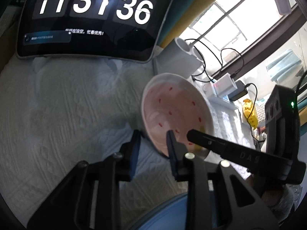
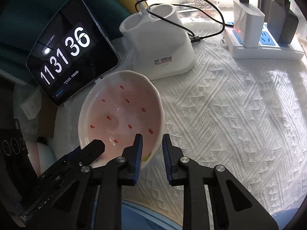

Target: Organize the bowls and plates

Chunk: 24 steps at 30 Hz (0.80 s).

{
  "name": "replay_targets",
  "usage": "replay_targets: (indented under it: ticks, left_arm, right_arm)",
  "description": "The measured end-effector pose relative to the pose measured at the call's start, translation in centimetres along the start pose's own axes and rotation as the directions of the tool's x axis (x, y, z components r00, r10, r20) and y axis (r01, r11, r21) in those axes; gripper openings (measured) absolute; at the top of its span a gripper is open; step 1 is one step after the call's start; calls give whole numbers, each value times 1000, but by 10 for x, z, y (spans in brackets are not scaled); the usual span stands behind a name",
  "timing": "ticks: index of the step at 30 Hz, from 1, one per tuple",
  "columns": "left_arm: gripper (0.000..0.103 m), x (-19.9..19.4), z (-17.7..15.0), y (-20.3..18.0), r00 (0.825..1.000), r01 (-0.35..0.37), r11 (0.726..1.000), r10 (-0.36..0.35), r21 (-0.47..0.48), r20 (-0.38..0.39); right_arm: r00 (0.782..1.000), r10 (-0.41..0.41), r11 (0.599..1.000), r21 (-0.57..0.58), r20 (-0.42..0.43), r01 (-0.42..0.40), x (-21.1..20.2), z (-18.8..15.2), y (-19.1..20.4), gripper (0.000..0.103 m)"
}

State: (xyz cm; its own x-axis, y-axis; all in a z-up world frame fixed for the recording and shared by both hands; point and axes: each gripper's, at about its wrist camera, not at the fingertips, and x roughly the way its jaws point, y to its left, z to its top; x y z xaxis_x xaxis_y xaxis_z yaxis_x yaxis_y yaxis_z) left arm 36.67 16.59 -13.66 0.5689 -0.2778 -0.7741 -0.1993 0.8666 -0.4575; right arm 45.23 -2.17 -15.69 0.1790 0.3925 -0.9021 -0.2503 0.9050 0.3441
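Note:
A pink bowl with red specks is tilted on its side above the white cloth. My right gripper straddles its near rim, one finger inside and one outside with a small gap to the wall. My left gripper is beside the same bowl; its fingers stand apart, the right one in front of the bowl's lower edge. Whether either finger pair presses the rim I cannot tell. The left gripper's finger shows at the bowl's left rim. A blue plate edge lies at the bottom, also in the right wrist view.
A tablet clock leans at the back of the table. A white holder, cables and a power strip with chargers stand at the back right. Another pale dish sits far left.

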Motion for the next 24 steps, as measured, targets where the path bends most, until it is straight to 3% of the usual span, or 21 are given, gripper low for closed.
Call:
replay_targets:
  ticks: [13, 24]
  left_arm:
    - [25, -5, -4, -10, 999, -25, 998, 24, 52, 27]
    - [25, -15, -6, -25, 999, -12, 996, 9, 84, 36]
  right_arm:
    - [999, -33, 999, -22, 16, 33, 5, -3, 2, 18]
    - [997, -50, 998, -43, 55, 52, -24, -3, 0, 17]
